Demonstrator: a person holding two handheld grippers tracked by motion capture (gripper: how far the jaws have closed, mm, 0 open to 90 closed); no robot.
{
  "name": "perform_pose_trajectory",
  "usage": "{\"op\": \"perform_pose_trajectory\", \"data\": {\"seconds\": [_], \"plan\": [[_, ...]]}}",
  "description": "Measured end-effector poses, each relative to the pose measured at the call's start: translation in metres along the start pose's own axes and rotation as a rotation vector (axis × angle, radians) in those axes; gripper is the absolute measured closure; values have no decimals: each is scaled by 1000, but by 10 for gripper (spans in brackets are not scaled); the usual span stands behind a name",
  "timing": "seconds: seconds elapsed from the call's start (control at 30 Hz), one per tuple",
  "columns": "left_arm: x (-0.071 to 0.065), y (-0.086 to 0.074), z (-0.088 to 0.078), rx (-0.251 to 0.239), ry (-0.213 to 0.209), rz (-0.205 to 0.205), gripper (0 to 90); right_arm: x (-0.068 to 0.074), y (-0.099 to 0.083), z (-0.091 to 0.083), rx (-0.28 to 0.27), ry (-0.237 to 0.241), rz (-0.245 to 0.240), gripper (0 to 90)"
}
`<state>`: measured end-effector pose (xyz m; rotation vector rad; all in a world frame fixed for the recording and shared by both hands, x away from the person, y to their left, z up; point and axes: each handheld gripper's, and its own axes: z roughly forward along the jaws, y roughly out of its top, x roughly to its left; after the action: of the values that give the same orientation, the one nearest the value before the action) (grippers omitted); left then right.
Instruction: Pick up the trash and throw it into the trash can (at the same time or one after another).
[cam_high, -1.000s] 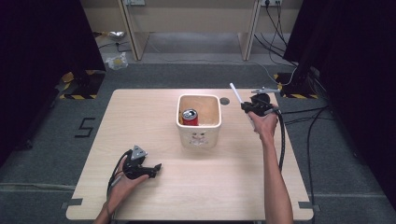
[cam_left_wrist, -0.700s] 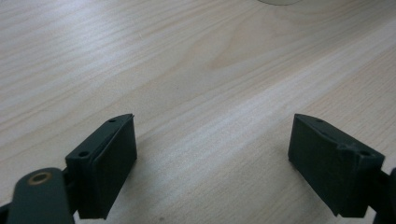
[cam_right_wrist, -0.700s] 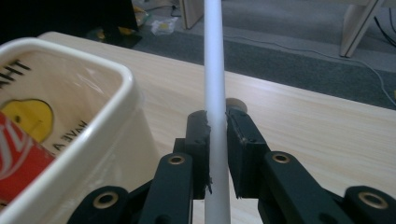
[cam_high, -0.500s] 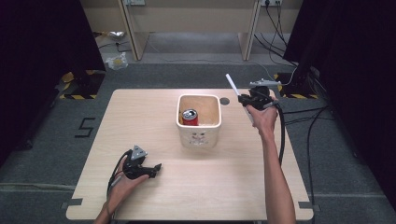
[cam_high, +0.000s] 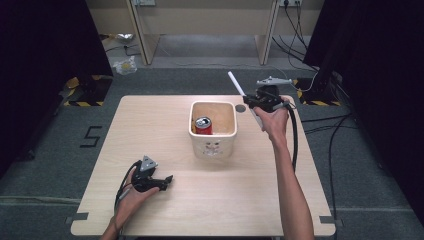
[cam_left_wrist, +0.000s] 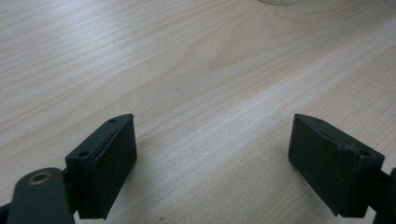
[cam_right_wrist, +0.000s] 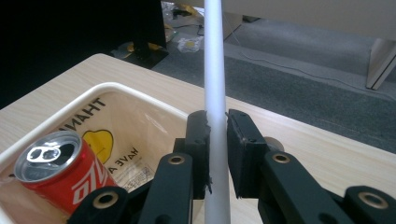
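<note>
R gripper up above the table's far right part, just beside the tub, jaws clamped on a white stick that pokes up & away from the hand; in the right gripper view the stick runs straight up btwn the pads. Red can stands upright inside the tub. L gripper rests on the table near its front left, jaws wide, nothing btwn them, well apart from the tub.
</note>
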<state>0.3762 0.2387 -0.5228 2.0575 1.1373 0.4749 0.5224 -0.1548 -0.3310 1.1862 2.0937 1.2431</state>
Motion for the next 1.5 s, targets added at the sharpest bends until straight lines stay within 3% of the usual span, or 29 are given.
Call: {"op": "perform_pose_trajectory", "data": {"seconds": [0.47,1.1,1.5], "plan": [[0,0,0,0,0,0,146,23,16,9,-13,48,-21,790],[0,0,0,-4,1,-3,146,54,27,35,5,108,-44,789],[0,0,0,0,1,2,146,61,27,50,17,121,-31,789]]}}
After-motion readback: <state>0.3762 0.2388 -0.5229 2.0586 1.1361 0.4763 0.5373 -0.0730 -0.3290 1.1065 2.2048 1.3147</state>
